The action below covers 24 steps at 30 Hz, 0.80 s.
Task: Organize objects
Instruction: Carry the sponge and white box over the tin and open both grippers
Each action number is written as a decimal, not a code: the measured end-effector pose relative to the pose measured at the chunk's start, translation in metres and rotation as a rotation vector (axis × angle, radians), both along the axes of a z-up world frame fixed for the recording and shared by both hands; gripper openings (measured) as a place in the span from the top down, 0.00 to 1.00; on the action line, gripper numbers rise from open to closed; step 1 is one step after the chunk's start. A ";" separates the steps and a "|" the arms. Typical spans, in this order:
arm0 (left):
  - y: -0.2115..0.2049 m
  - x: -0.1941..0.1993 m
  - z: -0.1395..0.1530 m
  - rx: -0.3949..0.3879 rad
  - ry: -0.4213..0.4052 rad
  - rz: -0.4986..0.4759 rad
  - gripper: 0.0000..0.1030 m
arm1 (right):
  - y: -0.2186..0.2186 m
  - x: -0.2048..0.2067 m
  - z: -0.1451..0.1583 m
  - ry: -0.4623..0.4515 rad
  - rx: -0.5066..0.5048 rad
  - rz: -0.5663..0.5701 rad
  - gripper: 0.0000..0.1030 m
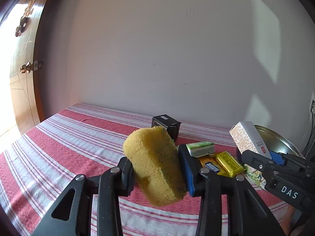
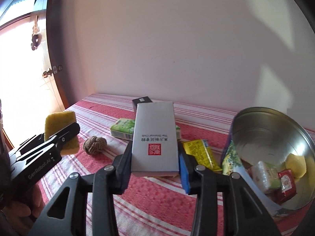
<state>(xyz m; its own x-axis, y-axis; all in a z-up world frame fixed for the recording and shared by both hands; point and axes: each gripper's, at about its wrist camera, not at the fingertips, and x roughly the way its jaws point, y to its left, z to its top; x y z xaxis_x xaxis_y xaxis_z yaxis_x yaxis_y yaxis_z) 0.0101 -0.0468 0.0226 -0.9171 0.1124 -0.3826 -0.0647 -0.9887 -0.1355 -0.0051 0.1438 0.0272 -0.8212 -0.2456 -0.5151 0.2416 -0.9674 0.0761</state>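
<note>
Gripping a yellow sponge [image 1: 157, 165], the left tongs [image 1: 156, 174] stand narrowly open, their pads pressed against its two flat sides, and the sponge is held clear above the striped cloth [image 1: 69, 143] of the worktop. From the right wrist view the same sponge [image 2: 59, 125] shows at the left, well above the cloth, with a knotted rope ball [image 2: 95, 145] lying on the cloth just beside it.

The right tongs [image 2: 155, 163] are likewise only a little open and clamp a grey carton [image 2: 155, 137] by its long sides; it is lifted and tilted, its printed face turned up toward the camera. From the left wrist view the carton [image 1: 249, 139] rises at the right, in front of the metal tin [image 1: 279, 141].

Under the carton lie a green packet [image 2: 123, 130] and a yellow packet [image 2: 198, 153], close together on the cloth, and a small black box [image 2: 142, 100] stands behind them near the wall. The tin [image 2: 261, 129] sits at the right, tipped toward the camera, with a few small wrapped items and a yellow piece inside; a printed packet [image 2: 230, 157] touches its near-left rim.

Open cloth spreads wide at the left, as far as the worktop's left edge by the door [image 1: 21, 78]. The far edge meets the wall.
</note>
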 end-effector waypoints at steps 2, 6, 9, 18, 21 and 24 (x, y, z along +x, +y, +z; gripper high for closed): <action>0.012 0.003 0.004 -0.013 0.010 -0.025 0.59 | 0.012 0.004 0.002 0.011 -0.006 -0.028 0.60; 0.036 0.009 0.011 -0.032 0.031 -0.071 0.59 | 0.036 0.012 0.007 0.044 -0.003 -0.083 0.60; 0.054 0.012 0.015 -0.043 0.042 -0.106 0.59 | 0.051 0.017 0.011 0.069 0.008 -0.122 0.60; 0.108 0.015 0.024 -0.081 0.081 -0.199 0.59 | 0.097 0.026 0.016 0.101 0.012 -0.219 0.60; 0.123 0.014 0.023 -0.085 0.085 -0.229 0.59 | 0.111 0.026 0.016 0.102 0.018 -0.252 0.60; 0.139 0.012 0.023 -0.098 0.090 -0.256 0.59 | 0.119 0.024 0.015 0.102 0.040 -0.290 0.60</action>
<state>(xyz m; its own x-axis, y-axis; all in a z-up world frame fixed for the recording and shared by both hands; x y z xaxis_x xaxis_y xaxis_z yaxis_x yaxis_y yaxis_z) 0.0223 0.0920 0.0455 -0.8944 0.3114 -0.3212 -0.3214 -0.9467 -0.0227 0.0189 0.2631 0.0422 -0.9021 0.0256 -0.4308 -0.0407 -0.9988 0.0258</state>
